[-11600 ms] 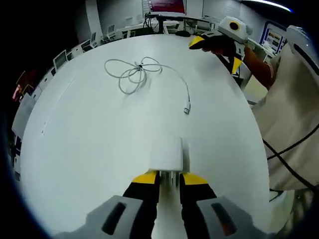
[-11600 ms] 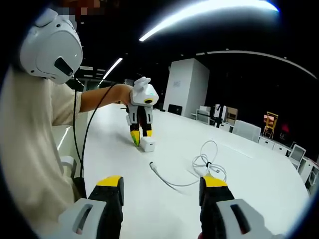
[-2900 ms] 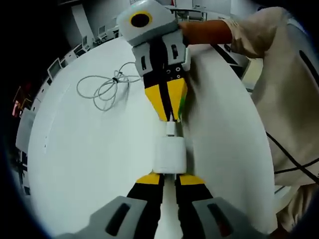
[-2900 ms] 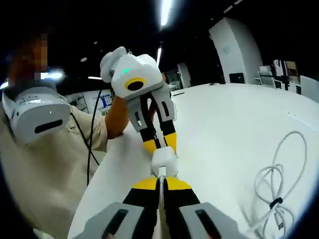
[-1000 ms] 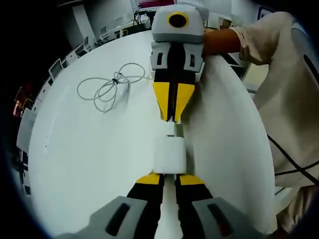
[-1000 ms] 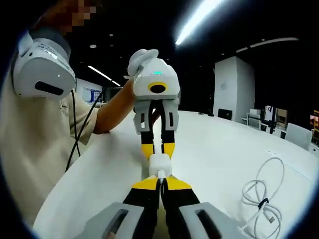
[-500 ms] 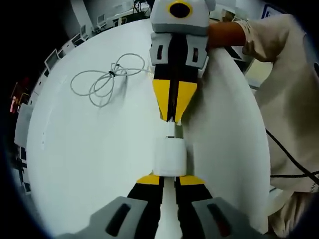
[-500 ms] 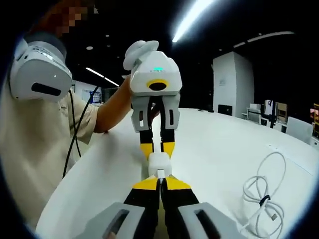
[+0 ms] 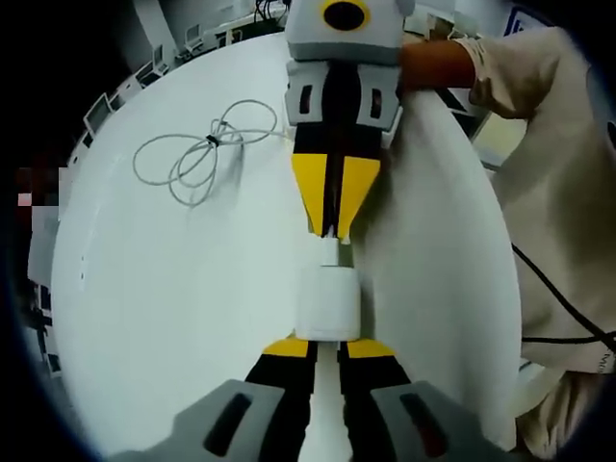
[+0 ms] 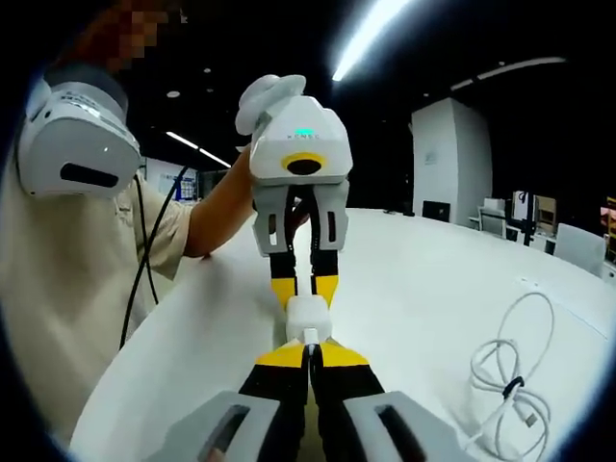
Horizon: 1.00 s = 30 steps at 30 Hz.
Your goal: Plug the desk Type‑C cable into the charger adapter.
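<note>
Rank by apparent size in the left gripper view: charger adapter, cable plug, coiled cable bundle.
1. Coiled cable bundle, widest spread, though it lies farther from the camera.
2. Charger adapter, held in the left gripper.
3. Cable plug, pinched by the right gripper.

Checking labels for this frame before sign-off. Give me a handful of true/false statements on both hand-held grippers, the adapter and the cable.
1. The left hand-held gripper is shut on the white charger adapter. True.
2. The right hand-held gripper is open and holds nothing. False: it is shut on the cable plug, right at the adapter.
3. The two grippers face each other tip to tip with the adapter between them. True.
4. The spare cable lies pulled out straight across the table. False: it rests in loose loops.
5. The adapter lies loose on the table, away from both grippers. False: it is held in the left gripper's jaws.
</note>
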Tool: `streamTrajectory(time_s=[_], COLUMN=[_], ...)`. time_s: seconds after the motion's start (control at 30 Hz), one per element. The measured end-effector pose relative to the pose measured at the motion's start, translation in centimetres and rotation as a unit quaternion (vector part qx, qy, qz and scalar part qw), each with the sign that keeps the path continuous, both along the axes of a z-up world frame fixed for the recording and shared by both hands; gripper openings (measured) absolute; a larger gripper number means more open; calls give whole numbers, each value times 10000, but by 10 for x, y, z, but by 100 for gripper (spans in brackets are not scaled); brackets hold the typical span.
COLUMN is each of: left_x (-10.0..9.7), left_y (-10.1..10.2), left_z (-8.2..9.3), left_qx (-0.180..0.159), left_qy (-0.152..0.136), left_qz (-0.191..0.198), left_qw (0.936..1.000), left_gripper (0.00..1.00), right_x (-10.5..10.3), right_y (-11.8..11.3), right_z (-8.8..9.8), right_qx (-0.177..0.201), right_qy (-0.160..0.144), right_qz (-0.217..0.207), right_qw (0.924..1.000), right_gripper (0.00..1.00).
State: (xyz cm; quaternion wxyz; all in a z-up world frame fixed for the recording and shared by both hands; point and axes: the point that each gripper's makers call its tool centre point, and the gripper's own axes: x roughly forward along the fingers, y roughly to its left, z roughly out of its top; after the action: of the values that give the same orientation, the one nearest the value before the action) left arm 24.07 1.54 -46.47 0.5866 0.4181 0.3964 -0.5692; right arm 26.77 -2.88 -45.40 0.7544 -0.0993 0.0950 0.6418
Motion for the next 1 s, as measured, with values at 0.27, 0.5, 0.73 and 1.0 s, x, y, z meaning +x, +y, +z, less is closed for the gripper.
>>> streamTrajectory(time_s=[0.27,0.5,0.73,1.0], left_x=[4,6,13,25], left_y=[1,4,3,11], left_z=[2,3,19,34], left_qx=[-317,-538,-1116,-1544], left_qy=[-327,-379,-823,-1291], left_qz=[-161,-39,15,317], left_qw=[9988,9978,9903,9790], left_gripper=[13,20,26,29], right_x=[-4,-4,-19,-5], right_y=[1,5,2,-10], right_z=[5,11,31,52], right_qx=[96,177,223,394], right_qy=[7,-67,-201,-414], right_qz=[-58,-25,-158,-768], right_qw=[9999,9998,9994,9954], right_gripper=[6,11,13,21])
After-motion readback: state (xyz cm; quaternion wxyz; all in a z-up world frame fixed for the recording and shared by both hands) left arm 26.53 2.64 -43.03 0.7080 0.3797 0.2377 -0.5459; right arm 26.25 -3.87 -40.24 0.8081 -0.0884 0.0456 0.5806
